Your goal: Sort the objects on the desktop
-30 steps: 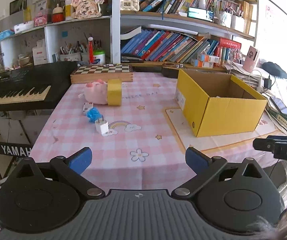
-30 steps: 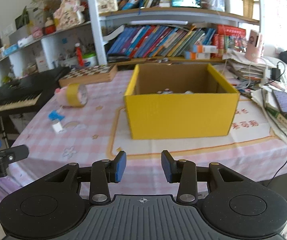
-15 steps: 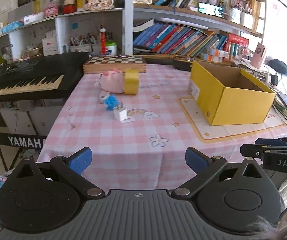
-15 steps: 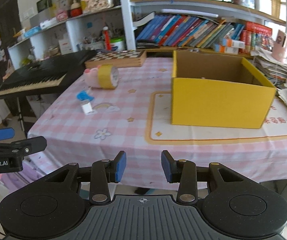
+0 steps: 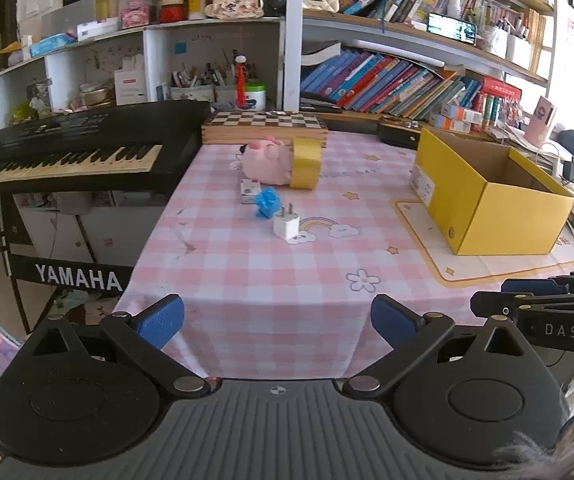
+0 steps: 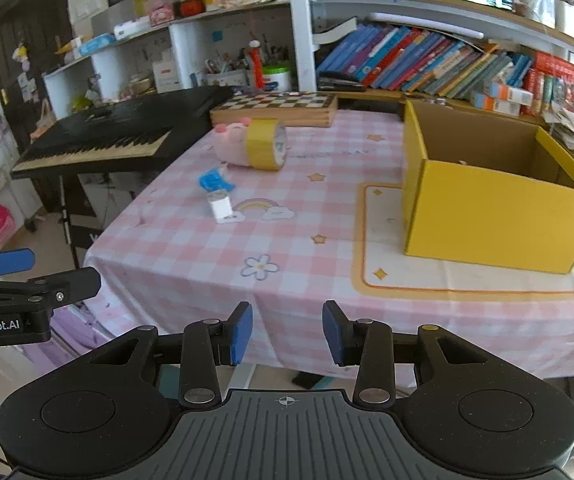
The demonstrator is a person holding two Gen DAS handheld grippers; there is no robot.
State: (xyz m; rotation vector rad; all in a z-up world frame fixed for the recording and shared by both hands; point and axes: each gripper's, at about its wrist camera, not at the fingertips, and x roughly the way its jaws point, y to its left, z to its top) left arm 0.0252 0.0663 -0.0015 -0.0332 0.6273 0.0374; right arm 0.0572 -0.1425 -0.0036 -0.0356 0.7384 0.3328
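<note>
A: Big pink-checked tabletop, yellow box open on its right side, both tongs hovering off the near edge!

B: Left tongs wide apart, empty. Right tongs narrower, a gap showing, nothing between.

A: Pink plush and yellow tape roll lie touching, far side, ahead-left.

B: White charger nearest, just beside the blue toy; I'd say the left tongs are closer.

Checked table carries yellow box, tape roll, charger.
</note>
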